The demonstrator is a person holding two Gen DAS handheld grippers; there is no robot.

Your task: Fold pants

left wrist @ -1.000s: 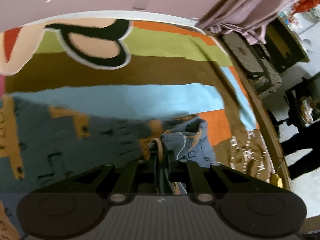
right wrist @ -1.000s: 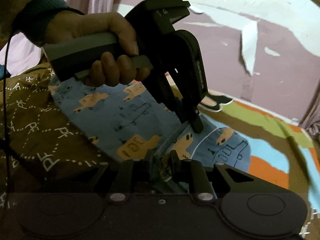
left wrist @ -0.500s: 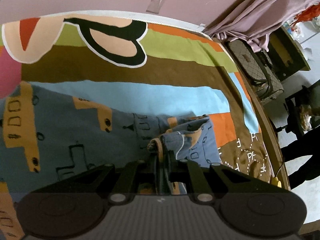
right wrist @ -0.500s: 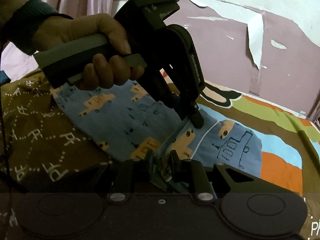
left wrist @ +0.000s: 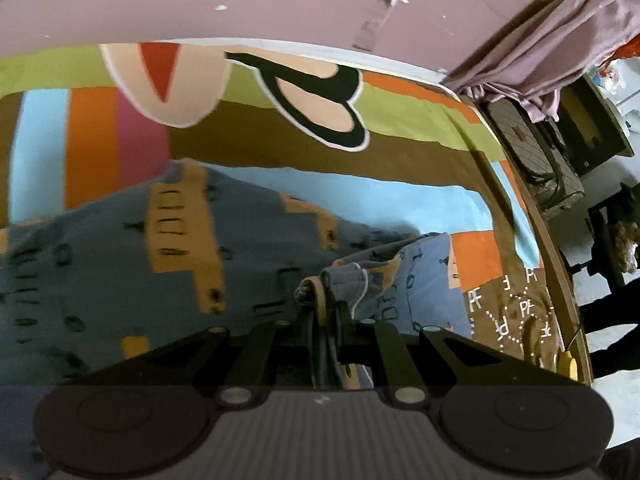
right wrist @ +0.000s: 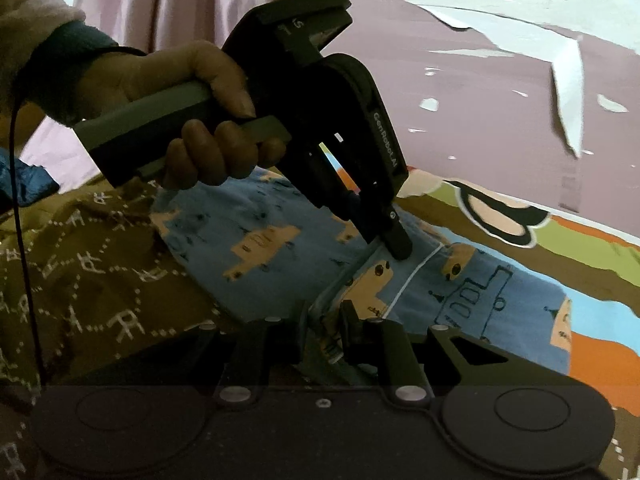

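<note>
The bed (left wrist: pixel 400 152), covered by a striped sheet in green, brown, light blue and orange, fills the middle of both views and carries the work. A brown patterned blanket (right wrist: pixel 80 264) lies at the left of the right wrist view and at the lower right of the left wrist view.

The pants (right wrist: pixel 260 240), blue with orange vehicle prints, lie across the bed in the centre of both views. In the left wrist view they run from the left edge to the centre, with one bunched end raised just above the tool. This suggests that the fabric is lifted by one edge so that it can be carried over the rest as a fold.

The left hand (right wrist: pixel 192 120) grips the handle of the left tool (right wrist: pixel 398 246) in the upper middle of the right wrist view. Its fingers are pressed together on a seam of the pants, holding one point of the edge.

The right tool (right wrist: pixel 326 320), at the lower centre of its own view, pinches a gathered fold of the same edge. The two grips sit near each other, which probably keeps the edge taut between them.
</note>
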